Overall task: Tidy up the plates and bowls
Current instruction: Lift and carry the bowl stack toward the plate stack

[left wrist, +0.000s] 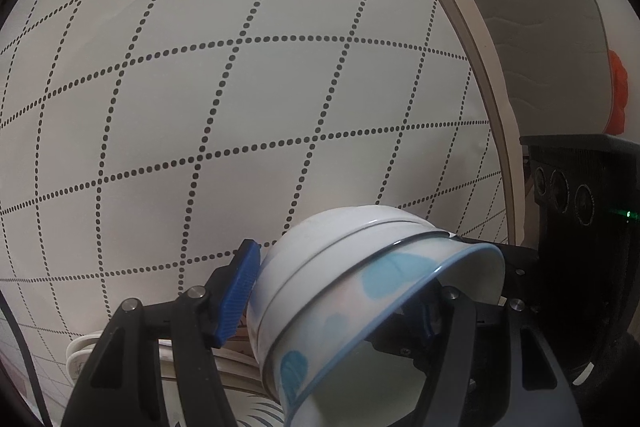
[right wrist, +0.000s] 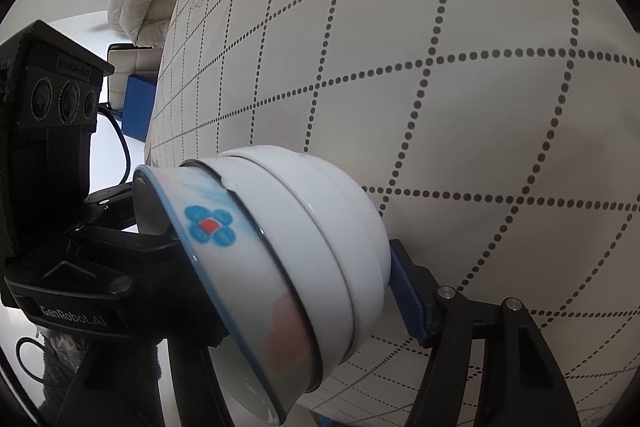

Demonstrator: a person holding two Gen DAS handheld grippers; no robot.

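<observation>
- left gripper (left wrist: 340, 295): jaws part open, clamped on the stack of bowls (left wrist: 352, 291), tipped on its side above the dotted desk (left wrist: 240, 87).
- right gripper (right wrist: 280, 267): its blue pad touches the stack's white base; far jaw hidden, so grip unclear.

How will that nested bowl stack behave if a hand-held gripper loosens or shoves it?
The nested bowl stack looks like glazed ceramic: stiff, probably slippery against the blue pads, and likely to chip if dropped. It is held tilted on its side, so the inner blue-patterned bowl could slide out. Set down on its rounded wall on the tablecloth, it would probably roll.
</observation>
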